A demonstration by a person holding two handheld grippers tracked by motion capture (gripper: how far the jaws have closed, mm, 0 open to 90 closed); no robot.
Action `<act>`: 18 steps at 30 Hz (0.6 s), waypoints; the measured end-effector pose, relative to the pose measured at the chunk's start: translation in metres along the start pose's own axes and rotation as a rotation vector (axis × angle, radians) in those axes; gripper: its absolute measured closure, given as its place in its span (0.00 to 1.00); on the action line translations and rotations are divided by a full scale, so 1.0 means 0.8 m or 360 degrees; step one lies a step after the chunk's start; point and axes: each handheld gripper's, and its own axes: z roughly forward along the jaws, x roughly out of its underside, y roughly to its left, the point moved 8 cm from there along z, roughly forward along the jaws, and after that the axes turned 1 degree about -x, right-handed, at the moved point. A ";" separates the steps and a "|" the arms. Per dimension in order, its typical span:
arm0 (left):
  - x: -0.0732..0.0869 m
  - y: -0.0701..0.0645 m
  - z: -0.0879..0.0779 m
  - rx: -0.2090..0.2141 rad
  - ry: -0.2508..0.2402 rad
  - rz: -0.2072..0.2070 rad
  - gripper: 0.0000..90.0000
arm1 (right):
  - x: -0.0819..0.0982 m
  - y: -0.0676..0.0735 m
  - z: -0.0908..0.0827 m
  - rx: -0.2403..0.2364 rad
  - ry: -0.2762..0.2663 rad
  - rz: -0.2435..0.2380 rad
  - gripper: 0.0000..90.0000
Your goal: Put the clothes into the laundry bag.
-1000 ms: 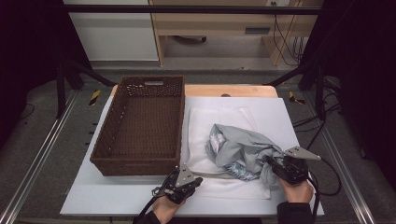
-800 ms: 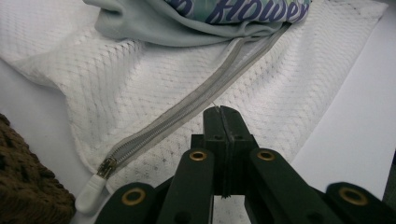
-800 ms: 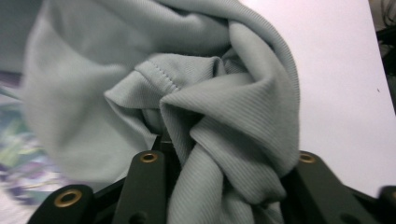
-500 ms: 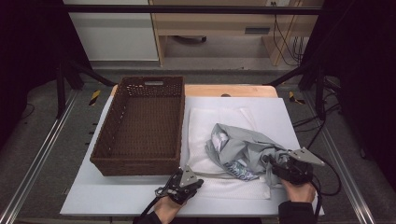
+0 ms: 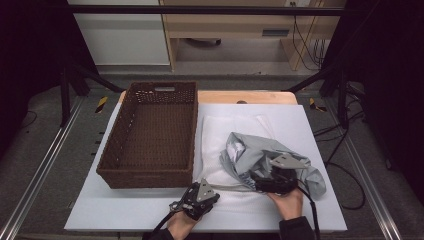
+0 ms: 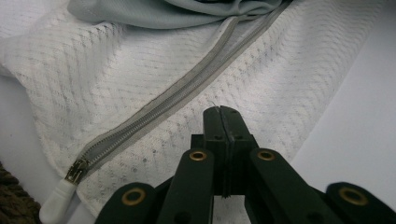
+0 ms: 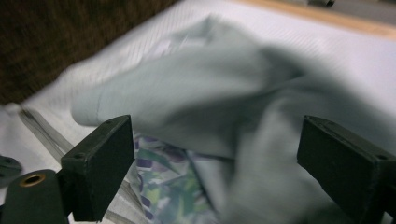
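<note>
Opening right gripper (image 7: 215, 172) jaws over grey garment (image 7: 201, 102).

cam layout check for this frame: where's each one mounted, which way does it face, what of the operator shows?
High view: fixed above the person's side, facing forward and down on the white table and brown wicker basket; both hands, left gripper and right gripper show.
Left gripper view: rides the left gripper, jaws shut, facing the white mesh laundry bag and its grey zipper.
Right gripper view: rides the right gripper, jaws just opened, facing the crumpled grey garment.
Shared: garment and bag appear in all three.
</note>
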 end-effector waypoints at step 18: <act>0.000 0.000 0.000 0.0003 0.0003 -0.0002 0.99 | 0.016 -0.003 0.041 0.0168 0.0094 -0.0040 0.90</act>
